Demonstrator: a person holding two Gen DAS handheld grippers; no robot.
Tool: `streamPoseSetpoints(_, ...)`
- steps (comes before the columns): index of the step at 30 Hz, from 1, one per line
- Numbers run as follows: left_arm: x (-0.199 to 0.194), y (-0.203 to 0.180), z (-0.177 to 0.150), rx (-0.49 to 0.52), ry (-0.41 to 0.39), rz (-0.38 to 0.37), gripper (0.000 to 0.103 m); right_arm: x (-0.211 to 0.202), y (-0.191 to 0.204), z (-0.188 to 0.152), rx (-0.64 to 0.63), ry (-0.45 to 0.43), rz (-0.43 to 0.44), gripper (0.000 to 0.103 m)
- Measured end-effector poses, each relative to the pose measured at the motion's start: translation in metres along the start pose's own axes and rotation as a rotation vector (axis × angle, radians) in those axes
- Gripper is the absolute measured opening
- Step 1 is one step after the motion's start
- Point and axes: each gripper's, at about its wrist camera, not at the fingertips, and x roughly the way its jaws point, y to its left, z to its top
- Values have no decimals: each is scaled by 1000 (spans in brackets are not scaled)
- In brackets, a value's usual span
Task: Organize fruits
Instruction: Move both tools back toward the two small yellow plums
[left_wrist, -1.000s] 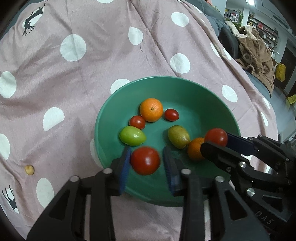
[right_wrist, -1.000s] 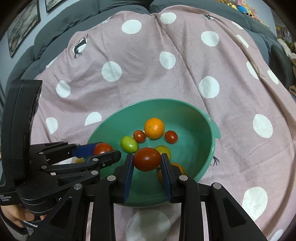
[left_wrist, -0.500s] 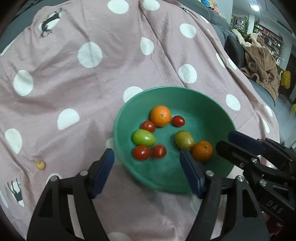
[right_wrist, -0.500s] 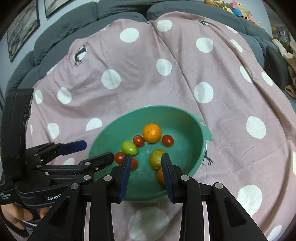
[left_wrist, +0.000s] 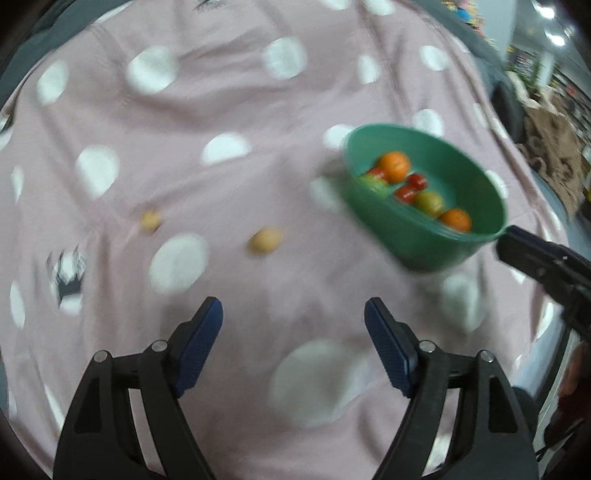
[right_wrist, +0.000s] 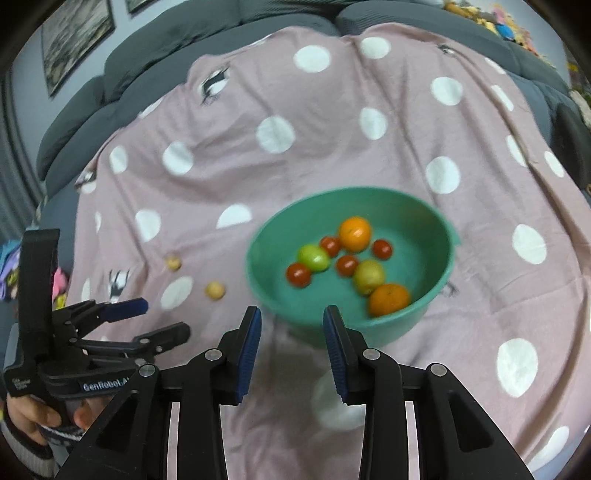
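Both my grippers are released and empty: left gripper, right gripper. Two small yellowish fruits lie on the polka-dot cloth at eleven o'clock, outside the green bowl; a clumsy pinch could roll them away.

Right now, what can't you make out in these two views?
- The two small yellowish fruits on the cloth: left wrist view is motion-blurred, right wrist view shows them tiny, so their kind is unclear.
- The bowl hides its leftmost fruits behind the near wall in the left wrist view.
- The right gripper is cut off by the frame edge in the left wrist view.
- The left gripper covers the cloth behind it.
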Motion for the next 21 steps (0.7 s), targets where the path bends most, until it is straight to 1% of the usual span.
streamPoseSetpoints(3,-3,39,-21,-101,35,44,80,7,15,-10,-28,47,25,35)
streamPoseSetpoints(7,-12,76,-44,-204,39,94,80,18,33,-24,-62,110,54,35)
streamPoseSetpoints(9,-16,90,-55,-248,41,99,80,24,42,-27,-76,137,71,35)
streamPoseSetpoints(13,-22,101,-64,-277,35,104,80,35,59,-28,-99,167,90,35)
streamPoseSetpoints(21,-30,110,-67,-283,6,97,80,52,86,-19,-151,176,97,35)
